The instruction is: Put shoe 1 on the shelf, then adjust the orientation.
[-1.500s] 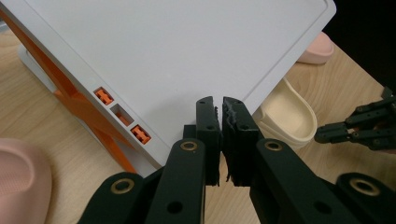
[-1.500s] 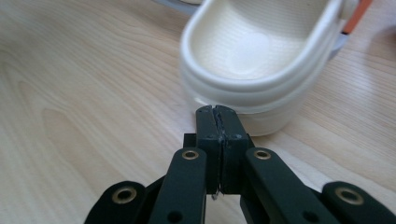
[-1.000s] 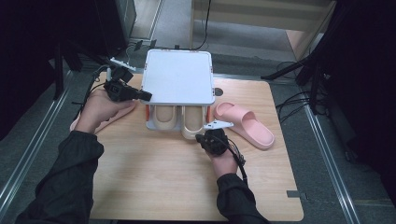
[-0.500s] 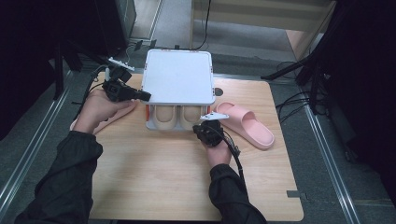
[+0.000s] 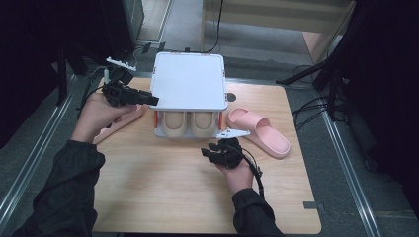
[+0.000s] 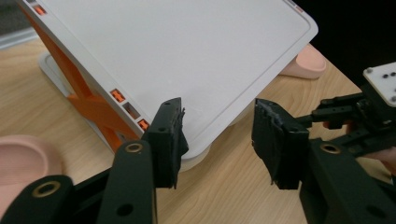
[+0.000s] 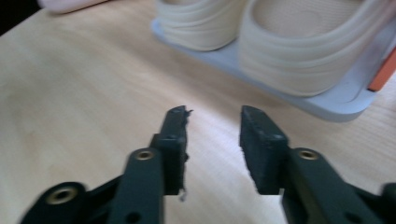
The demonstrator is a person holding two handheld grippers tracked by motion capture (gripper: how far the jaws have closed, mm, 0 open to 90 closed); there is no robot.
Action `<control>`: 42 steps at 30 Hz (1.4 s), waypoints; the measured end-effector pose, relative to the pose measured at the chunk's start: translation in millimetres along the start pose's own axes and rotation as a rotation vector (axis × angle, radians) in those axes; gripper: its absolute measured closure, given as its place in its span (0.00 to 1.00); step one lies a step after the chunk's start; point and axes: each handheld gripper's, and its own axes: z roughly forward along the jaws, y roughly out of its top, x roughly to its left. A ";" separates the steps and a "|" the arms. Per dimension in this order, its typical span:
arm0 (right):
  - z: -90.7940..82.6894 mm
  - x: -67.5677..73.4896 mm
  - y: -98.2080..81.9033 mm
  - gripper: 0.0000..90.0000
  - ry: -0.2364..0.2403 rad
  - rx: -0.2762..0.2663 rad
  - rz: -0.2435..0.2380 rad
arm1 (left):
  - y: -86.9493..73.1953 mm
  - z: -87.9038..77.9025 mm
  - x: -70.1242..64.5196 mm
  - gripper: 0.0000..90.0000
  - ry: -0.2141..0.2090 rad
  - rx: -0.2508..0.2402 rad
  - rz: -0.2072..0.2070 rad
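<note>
A white shoe rack [image 5: 188,81] with orange supports [image 6: 88,100] stands at the table's back middle. Two beige slippers [image 5: 188,123] sit on its lower shelf [image 7: 336,105]. One pink slipper [image 5: 259,132] lies to the right of the rack, another [image 5: 121,122] to the left under the left hand. My left gripper [image 5: 154,100] is at the top shelf's left edge; its jaws have just been opening, and the shelf corner [image 6: 205,144] shows in the gap with no pad pressing on it. My right gripper [image 5: 210,153] hovers in front of the slippers; its jaws have just been opening too, with nothing between them [image 7: 212,140].
The wooden table [image 5: 163,192] has bare room in front of the rack. Metal rails [image 5: 346,163] run along both sides, and cables [image 5: 306,106] lie on the floor at the right. Dark equipment stands behind the left corner.
Both grippers' jaws have opened. The right gripper reached up to the rack's front half a second ago and has since drawn back toward the person. The left hand has stayed put.
</note>
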 end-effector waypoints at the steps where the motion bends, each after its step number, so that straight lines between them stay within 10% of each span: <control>1: -4.2 1.5 -1.3 0.64 0.012 0.004 0.000 | -0.9 -3.1 -0.1 0.55 0.006 -0.005 0.002; 17: -48.2 1.5 -22.2 0.51 0.142 -0.012 0.016 | -29.2 -28.5 7.1 0.47 0.036 0.015 -0.066; 42: -71.3 -16.5 -14.2 0.53 0.138 -0.080 0.011 | -83.3 -22.7 39.2 0.47 0.096 -0.032 -0.078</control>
